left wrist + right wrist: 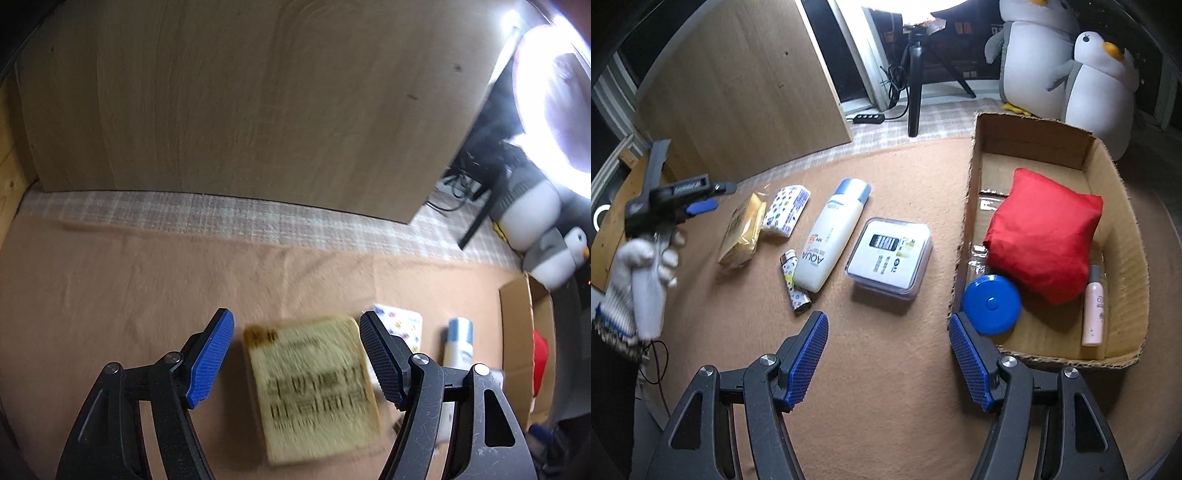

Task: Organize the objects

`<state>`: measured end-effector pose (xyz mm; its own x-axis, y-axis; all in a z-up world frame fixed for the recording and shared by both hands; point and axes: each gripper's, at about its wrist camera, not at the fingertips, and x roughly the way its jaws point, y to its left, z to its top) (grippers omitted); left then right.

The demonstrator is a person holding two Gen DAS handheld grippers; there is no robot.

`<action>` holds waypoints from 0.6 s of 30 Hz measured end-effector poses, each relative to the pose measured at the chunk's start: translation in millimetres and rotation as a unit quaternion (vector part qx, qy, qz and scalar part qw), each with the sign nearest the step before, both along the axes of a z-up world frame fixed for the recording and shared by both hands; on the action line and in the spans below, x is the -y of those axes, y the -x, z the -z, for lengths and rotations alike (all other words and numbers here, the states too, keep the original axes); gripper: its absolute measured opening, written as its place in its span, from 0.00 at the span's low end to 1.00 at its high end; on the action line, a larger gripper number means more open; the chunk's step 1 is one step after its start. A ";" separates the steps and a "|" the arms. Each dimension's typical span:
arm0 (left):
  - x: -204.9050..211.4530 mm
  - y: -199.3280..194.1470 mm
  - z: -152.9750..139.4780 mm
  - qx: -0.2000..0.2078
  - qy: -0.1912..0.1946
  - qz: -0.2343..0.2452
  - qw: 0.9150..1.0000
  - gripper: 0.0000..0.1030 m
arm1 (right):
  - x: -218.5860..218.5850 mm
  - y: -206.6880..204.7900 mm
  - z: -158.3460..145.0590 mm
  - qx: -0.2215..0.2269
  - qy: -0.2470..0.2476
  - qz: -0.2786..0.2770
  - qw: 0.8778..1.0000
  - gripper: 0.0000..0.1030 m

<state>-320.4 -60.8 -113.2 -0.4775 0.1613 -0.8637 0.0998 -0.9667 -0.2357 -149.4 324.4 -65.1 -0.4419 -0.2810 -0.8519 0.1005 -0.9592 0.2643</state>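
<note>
My left gripper (297, 354) is open, its blue fingers on either side of a yellow packet (314, 387) lying on the tan mat, without touching it. In the right wrist view the left gripper (709, 199) hovers over the same yellow packet (742, 230). My right gripper (888, 354) is open and empty above the mat. On the mat lie a patterned tissue pack (785, 210), a white AQUA bottle (831, 236), a patterned lighter (794, 282) and a clear-lidded box (888, 256). The cardboard box (1123, 206) holds a red pouch (1043, 232), a blue round case (991, 304) and a pink bottle (1094, 306).
A wooden board (258, 103) leans at the back left. Two plush penguins (1067, 62), a tripod (916, 74) and a power strip (870, 118) stand behind the mat. A ring light (554, 110) glares at the right in the left wrist view.
</note>
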 end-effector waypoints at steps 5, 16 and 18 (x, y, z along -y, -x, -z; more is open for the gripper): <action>11.7 20.5 9.4 0.010 -0.020 -0.005 1.000 0.69 | 2.7 0.3 1.1 0.003 -0.005 -0.001 1.000 0.63; 23.2 35.7 44.9 0.058 -0.062 0.001 0.996 0.50 | 8.9 9.8 1.2 0.011 -0.010 -0.003 1.000 0.62; 21.5 29.9 46.5 0.056 -0.064 0.004 0.996 0.48 | 11.5 12.5 1.4 0.013 -0.010 -0.006 1.000 0.62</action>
<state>-350.3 -82.3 -159.7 -0.3773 0.2771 -0.8837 0.1253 -0.9301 -0.3452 -161.9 312.9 -66.5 -0.4163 -0.2680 -0.8689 0.1046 -0.9634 0.2470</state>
